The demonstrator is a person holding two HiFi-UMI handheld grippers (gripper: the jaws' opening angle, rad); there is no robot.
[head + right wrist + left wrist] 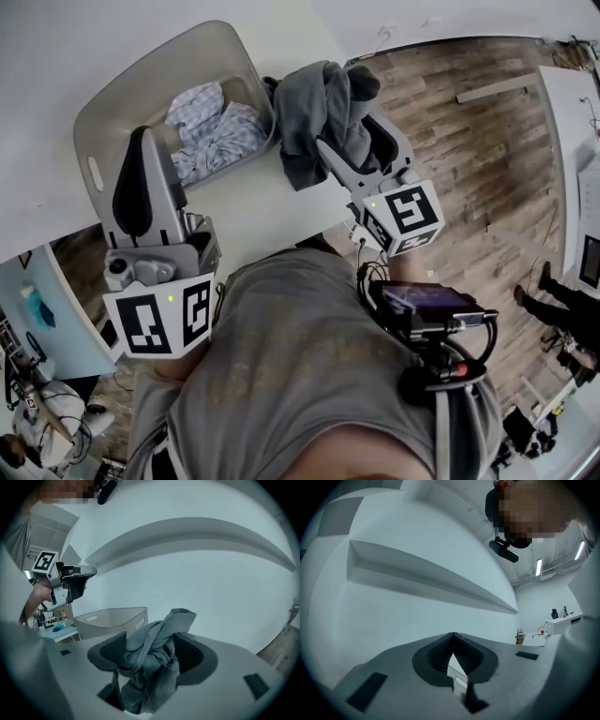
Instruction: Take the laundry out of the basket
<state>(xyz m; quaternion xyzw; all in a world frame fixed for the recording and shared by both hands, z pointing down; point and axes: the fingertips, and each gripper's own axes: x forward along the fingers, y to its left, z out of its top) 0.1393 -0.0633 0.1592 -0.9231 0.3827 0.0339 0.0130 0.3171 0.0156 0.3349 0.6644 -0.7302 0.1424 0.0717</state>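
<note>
Two claws are up in front of you over the white table [246, 217]. Your left gripper [145, 133] is by the basket's near wall, jaws pinched together with nothing in them, aimed away from the work. Your right gripper [150, 654] stands wide with the pads clear of the cloth, yet the gray garment [157, 667] sits bunched in the gap and drapes over both jaws. In the head view that garment is outside the basket [120, 92], just beside its right corner and near the table's edge. Further in, the light checked laundry [214, 129] lies in the basket, not yet taken.

Risks, as I judge them:
- The garment may snag on the ribbed pads and ride along when you pull back — tilt or shake to shed it.
- It sits close to the edge, so a loose fold could slide off toward the wood floor [469, 159].
- A trailing fold could catch the basket rim and drag the basket.
</note>
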